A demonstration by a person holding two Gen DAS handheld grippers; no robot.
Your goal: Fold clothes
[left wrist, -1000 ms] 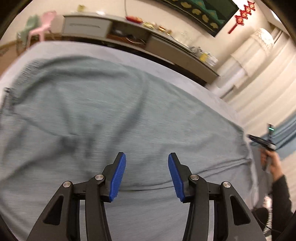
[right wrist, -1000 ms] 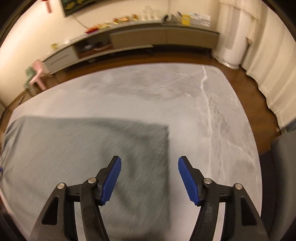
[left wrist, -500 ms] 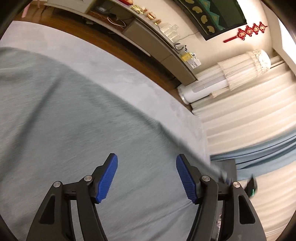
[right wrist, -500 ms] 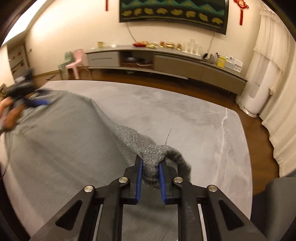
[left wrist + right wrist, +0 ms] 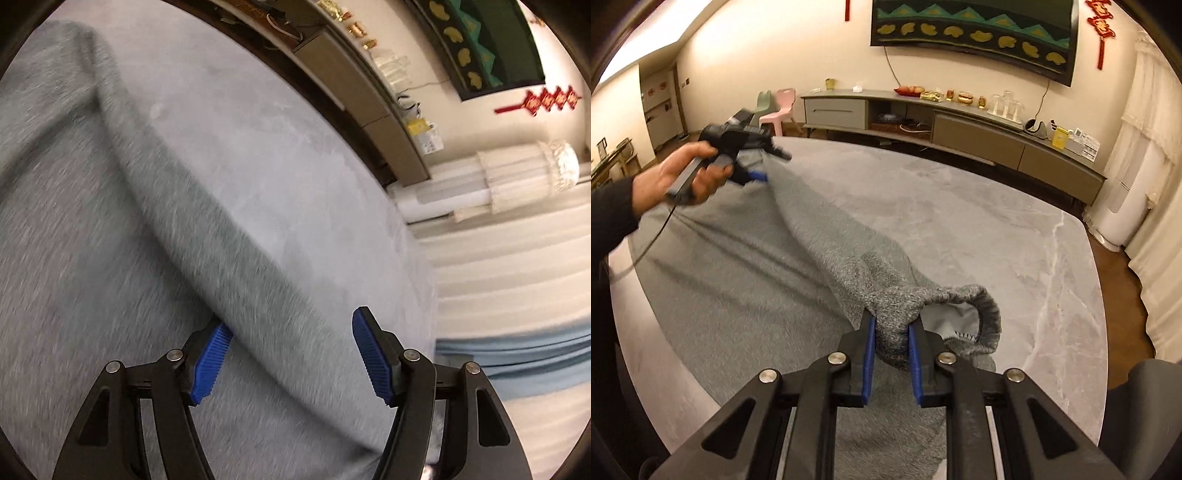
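Right gripper [image 5: 891, 345] clamps the grey knitted garment's [image 5: 746, 280] ribbed cuff; left gripper [image 5: 291, 354] gapes wide, garment fold between its fingers (ungripped); risk: fold slipping free above the grey marble table [image 5: 1015, 221].

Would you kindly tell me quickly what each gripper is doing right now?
Left gripper: open, fingers either side of a raised fold of the grey garment.
Right gripper: shut on the garment's ribbed edge.

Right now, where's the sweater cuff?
In the right wrist view, the ribbed cuff sits low and centre, clamped in the right gripper above the grey table.
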